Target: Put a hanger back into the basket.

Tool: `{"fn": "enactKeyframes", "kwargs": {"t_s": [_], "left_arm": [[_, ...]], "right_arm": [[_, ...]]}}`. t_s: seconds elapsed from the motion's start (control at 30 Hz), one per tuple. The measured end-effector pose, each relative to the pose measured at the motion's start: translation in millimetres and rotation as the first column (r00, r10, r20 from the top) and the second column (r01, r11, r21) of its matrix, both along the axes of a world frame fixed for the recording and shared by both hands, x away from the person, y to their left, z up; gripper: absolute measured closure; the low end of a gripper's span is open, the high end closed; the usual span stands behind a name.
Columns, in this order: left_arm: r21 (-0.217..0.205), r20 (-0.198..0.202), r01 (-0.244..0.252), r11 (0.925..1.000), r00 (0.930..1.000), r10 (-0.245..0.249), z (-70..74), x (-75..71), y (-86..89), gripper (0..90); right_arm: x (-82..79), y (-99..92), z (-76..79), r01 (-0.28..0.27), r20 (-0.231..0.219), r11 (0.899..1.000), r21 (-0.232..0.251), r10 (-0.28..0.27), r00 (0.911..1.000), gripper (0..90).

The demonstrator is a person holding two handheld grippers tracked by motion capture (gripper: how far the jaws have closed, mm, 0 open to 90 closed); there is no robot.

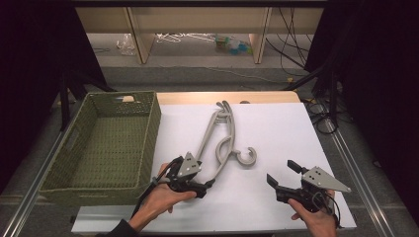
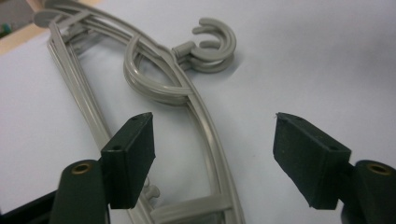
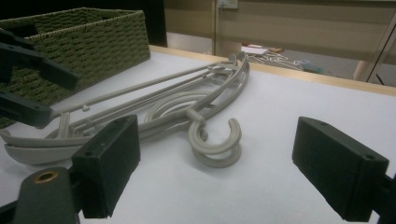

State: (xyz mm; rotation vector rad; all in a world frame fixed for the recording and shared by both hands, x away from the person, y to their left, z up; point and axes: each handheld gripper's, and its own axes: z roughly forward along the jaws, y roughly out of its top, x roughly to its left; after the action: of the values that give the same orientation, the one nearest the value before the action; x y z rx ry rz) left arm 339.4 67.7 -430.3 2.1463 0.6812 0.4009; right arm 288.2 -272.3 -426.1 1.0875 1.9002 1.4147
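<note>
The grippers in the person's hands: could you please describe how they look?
Both the left gripper and the right gripper have black bodies and two black block-shaped jaws with brass-coloured pivots. Each carries a grey three-cornered plate on top and trails a black cable. A dark sleeve covers the left forearm.

Perhaps two stacked hangers (image 1: 221, 139), one basket (image 1: 148, 128).

Hangers (image 1: 220, 138) right of basket (image 1: 106, 143)

Bare white sheet (image 1: 276, 138) right of the grey hangers (image 1: 220, 140) gives passage; the woven basket (image 1: 106, 143) walls the left.
</note>
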Motion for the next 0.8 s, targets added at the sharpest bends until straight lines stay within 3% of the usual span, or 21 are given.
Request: {"fn": "enactKeyframes", "kwargs": {"t_s": [0.03, 0.1, 0.13, 0.2, 0.33, 0.37, 0.43, 0.47, 0.5, 0.53, 0.6, 0.67, 0.8], "left_arm": [[0.000, 0.000, 0.000, 1.0000, 1.0000, 0.000, 0.0, 0.0, 0.0, 32.4], [0.042, -0.061, -0.001, 0.9991, 0.9982, 0.003, -4.2, 13.0, -12.0, 35.5], [0.042, -0.061, -0.001, 0.9991, 0.9982, 0.003, -4.2, 13.0, -12.0, 36.0], [0.056, -0.114, -0.009, 0.9984, 0.9934, 0.015, -11.4, 21.8, -25.0, 39.5], [0.100, -0.140, -0.026, 0.9946, 0.9894, 0.040, -18.5, 32.3, -32.4, 44.8], [0.126, -0.171, -0.041, 0.9911, 0.9833, 0.063, -21.2, 39.1, -36.2, 46.2], [0.136, -0.186, -0.037, 0.9900, 0.9806, 0.062, -22.0, 42.1, -38.0, 49.7], [0.160, -0.219, -0.027, 0.9868, 0.9737, 0.062, -23.9, 46.3, -43.0, 50.4], [0.160, -0.219, -0.027, 0.9868, 0.9737, 0.062, -23.9, 46.3, -43.0, 51.1], [0.189, -0.228, -0.024, 0.9816, 0.9714, 0.067, -25.8, 49.5, -48.6, 51.7], [0.190, -0.231, -0.039, 0.9810, 0.9693, 0.083, -27.1, 50.5, -51.9, 53.2], [0.195, -0.262, -0.024, 0.9804, 0.9622, 0.076, -28.5, 57.3, -56.9, 55.8], [0.200, -0.276, -0.022, 0.9795, 0.9581, 0.078, -31.2, 63.7, -59.5, 62.4]], "right_arm": [[0.0, 0.0, 0.0, 0.000, 0.000, 1.000, 0.000, 0.000, 1.0000, 15.9], [0.5, 0.4, -0.5, -0.006, 0.002, 1.000, -0.006, 0.006, 1.0000, 15.9], [0.7, 0.6, -0.8, -0.014, 0.001, 1.000, 0.002, 0.014, 0.9999, 15.9], [0.4, 0.3, 0.2, -0.008, -0.004, 1.000, 0.001, 0.009, 1.0000, 16.0], [2.0, 0.4, -1.6, -0.017, 0.009, 1.000, 0.009, 0.017, 0.9998, 16.0], [1.7, -0.3, -1.0, -0.021, -0.001, 1.000, 0.006, 0.021, 0.9998, 16.1], [1.9, -0.2, -1.0, -0.022, 0.000, 1.000, 0.006, 0.022, 0.9998, 16.1], [1.8, 0.1, -1.1, -0.021, 0.000, 1.000, 0.002, 0.021, 0.9998, 16.2], [1.8, 0.1, -1.1, -0.021, 0.000, 1.000, 0.002, 0.021, 0.9998, 16.2], [1.9, 0.2, -1.1, -0.022, 0.001, 1.000, 0.001, 0.022, 0.9998, 16.4], [2.2, 0.4, -1.1, -0.024, 0.001, 1.000, 0.003, 0.024, 0.9997, 16.4], [2.1, 0.5, -1.4, -0.025, -0.005, 1.000, 0.000, 0.025, 0.9997, 16.7], [2.5, 0.2, -1.4, -0.024, -0.006, 1.000, -0.014, 0.024, 0.9997, 16.9]]}}
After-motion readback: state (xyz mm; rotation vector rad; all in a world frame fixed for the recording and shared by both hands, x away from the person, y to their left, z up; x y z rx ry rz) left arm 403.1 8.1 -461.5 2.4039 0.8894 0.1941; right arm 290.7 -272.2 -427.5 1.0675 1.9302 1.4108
